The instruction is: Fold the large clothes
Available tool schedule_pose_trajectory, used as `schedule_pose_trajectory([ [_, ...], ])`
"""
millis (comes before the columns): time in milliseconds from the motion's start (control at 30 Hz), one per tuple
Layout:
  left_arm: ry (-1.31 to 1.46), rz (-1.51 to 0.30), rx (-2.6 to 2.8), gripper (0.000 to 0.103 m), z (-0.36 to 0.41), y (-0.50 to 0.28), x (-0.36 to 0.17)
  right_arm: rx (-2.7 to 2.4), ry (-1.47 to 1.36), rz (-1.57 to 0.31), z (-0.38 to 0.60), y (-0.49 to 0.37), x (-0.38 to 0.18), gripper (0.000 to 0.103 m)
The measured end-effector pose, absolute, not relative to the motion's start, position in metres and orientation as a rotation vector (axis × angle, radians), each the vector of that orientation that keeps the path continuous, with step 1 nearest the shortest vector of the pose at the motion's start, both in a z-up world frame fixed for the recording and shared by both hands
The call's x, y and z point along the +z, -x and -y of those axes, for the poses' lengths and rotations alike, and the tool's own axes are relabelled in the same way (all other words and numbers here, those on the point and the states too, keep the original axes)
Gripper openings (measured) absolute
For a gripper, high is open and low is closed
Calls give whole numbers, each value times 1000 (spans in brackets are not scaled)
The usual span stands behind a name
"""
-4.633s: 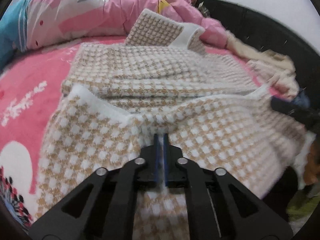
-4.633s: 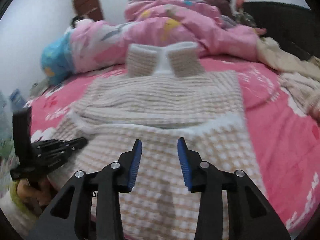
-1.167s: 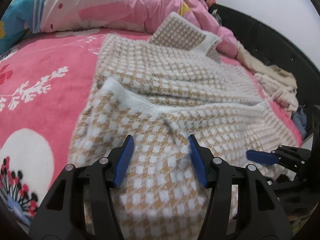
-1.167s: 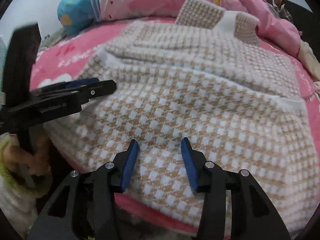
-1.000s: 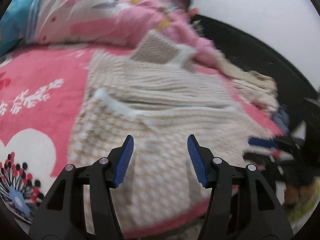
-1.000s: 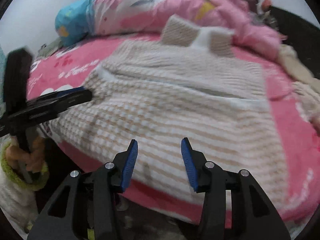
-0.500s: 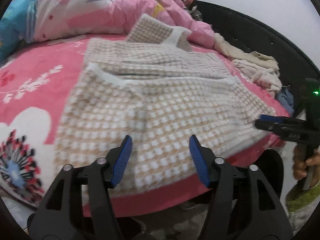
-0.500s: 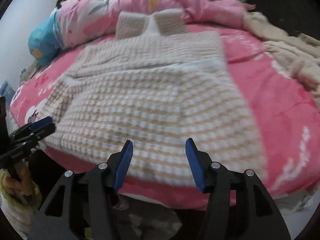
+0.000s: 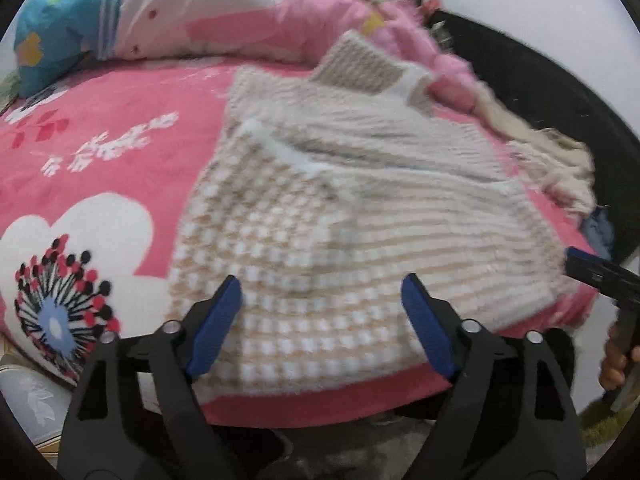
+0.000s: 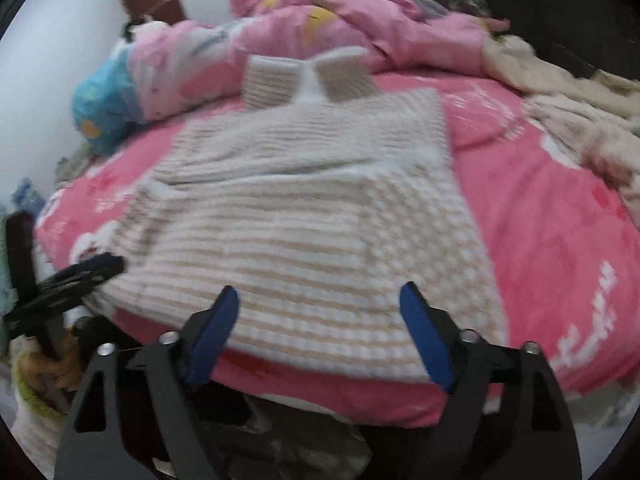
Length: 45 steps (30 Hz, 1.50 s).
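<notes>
Both views are fisheye cameras riding on handheld grippers, each looking forward and steeply down along its own blue-padded jaws, which fill the lower frame. Each hovers close over the near edge of the bed (image 9: 100,148), facing the pink quilt (image 10: 360,12) piled across the top of the frame. Both share the checked garment (image 9: 360,216) at centre. The left view catches the right gripper (image 9: 596,276) at its right edge; the right view catches the left gripper (image 10: 80,272) at its lower left.
</notes>
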<state>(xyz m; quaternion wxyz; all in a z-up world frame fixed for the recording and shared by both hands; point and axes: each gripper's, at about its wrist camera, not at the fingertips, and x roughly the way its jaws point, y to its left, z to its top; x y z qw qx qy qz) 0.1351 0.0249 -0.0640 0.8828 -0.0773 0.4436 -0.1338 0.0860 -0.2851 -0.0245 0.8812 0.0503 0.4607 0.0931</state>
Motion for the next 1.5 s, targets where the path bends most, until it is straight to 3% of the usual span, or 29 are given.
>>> schedule_pose_trajectory([
  [133,182,-955,-265,85,-28,-141,-83,146,-44,-1105,265,-106,-82,95],
  [567,161,-859,-232,87,-43,-139,-33,169,-97,-955,279,-102,0,97],
  [933,130,-808,-255,87,-42,-186,5,306,-201,-886,284,-151,49,97],
  [1300,180,-763,-377,87,-8,-338,46,397,-399,-905,327,-308,59,97],
  [1500,234,-817,-358,87,28,-451,35,409,-552,-951,350,-422,43,94],
])
